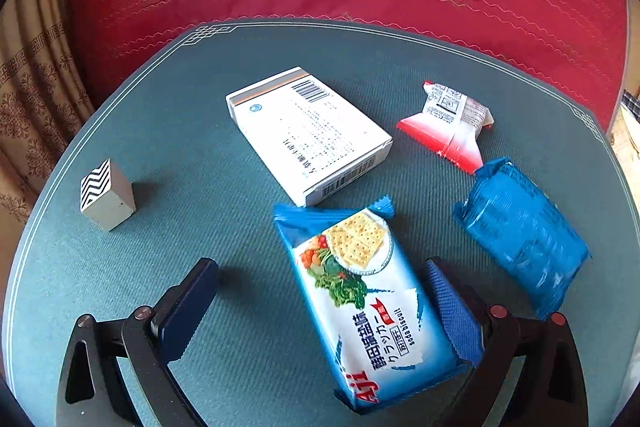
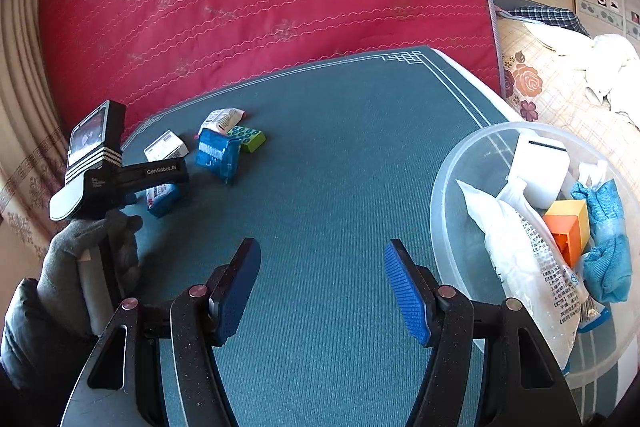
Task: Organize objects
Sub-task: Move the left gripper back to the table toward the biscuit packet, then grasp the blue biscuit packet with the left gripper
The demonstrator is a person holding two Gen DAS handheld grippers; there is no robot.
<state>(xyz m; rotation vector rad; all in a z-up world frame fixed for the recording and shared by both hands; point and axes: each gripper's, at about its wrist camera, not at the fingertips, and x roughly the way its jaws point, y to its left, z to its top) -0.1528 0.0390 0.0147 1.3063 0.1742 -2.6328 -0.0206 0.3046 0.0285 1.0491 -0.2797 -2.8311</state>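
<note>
Blue-and-white, the soda biscuit pack (image 1: 368, 307) lies flat on the teal bench (image 1: 208, 131), right between the spread fingers of the left gripper (image 1: 324, 311). Its long axis runs from near to far, roughly along the gripper's own line. The right pad (image 1: 452, 311) appears to touch the pack's edge, while the left pad stands well apart, so nothing is pinched yet. Closing across the short width looks like the natural grasp. The right gripper (image 2: 320, 291) is also spread and empty over bare bench, with the clear bowl (image 2: 452, 163) of sorted things just to its right. The left hand is far nearer the pack; the white box (image 1: 308, 135) and blue packet (image 1: 520, 235) lie beyond.
</note>
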